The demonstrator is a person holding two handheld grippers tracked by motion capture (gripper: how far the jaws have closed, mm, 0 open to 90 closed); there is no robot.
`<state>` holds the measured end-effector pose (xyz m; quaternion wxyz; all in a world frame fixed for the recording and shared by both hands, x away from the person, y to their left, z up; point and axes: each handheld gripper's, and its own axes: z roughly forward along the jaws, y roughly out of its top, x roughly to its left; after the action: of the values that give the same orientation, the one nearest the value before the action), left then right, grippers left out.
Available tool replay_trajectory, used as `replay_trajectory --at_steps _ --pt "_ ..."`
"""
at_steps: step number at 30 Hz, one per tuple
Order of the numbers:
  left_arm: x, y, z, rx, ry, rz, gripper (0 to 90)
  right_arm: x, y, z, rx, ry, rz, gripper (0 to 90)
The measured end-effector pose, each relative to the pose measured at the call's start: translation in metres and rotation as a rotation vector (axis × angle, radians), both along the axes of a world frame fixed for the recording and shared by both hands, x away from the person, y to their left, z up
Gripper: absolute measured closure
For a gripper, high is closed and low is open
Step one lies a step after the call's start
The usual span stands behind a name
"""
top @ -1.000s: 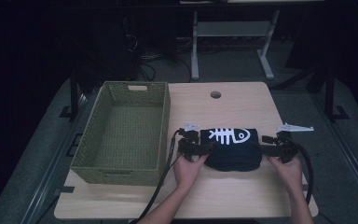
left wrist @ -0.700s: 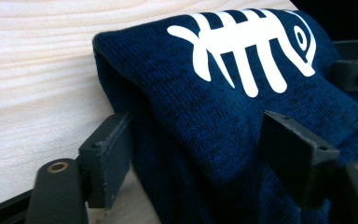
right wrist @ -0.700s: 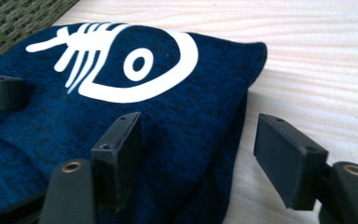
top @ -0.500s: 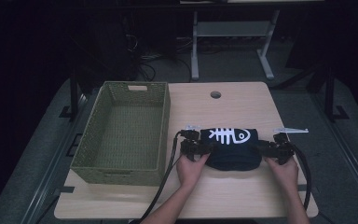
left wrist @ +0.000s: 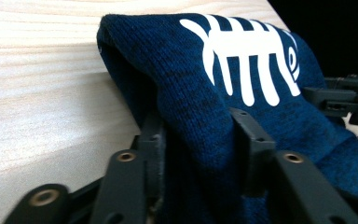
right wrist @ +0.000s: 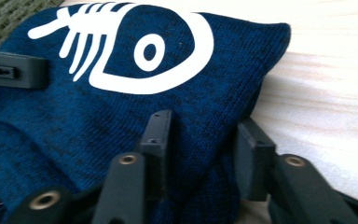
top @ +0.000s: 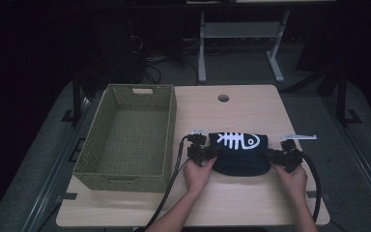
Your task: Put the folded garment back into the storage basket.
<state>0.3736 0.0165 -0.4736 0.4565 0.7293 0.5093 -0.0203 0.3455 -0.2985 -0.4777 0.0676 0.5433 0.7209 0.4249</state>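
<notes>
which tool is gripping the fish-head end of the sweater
The right tool. Its jaws pinch the folded navy sweater just below the skeleton's head and eye; the left tool clamps the end by the fishbone ribs.

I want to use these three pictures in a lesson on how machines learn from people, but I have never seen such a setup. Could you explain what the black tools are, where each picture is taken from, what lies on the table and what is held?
No robot is here: a person sits at a wooden table and holds a hand-operated clamp, called a gripper, in each hand. The wide picture comes from a fixed camera above, looking down. There you see the left gripper and the right gripper at the two ends of a folded dark blue knitted garment with a white fish skeleton print. A green woven basket stands to its left, with nothing in it.

The two close-ups come from small cameras riding on the grippers, looking along their black jaws. In both, the jaws are closed on a fold of the blue knit.
</notes>
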Motion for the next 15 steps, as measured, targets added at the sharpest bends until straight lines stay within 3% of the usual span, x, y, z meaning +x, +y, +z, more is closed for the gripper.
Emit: replay_trajectory --at_steps 9,10,15 --pt "-0.001 0.000 0.004 -0.024 -0.002 -0.001 70.5 -0.007 0.003 0.006 0.007 -0.015 0.013 70.5" --pt "-0.001 -0.001 0.006 -0.029 -0.002 -0.007 70.6 -0.008 0.001 0.009 0.040 -0.010 0.016 70.9" --pt "-0.002 -0.004 0.011 -0.048 -0.007 -0.018 70.8 -0.011 -0.004 0.013 0.068 -0.021 0.011 71.3"
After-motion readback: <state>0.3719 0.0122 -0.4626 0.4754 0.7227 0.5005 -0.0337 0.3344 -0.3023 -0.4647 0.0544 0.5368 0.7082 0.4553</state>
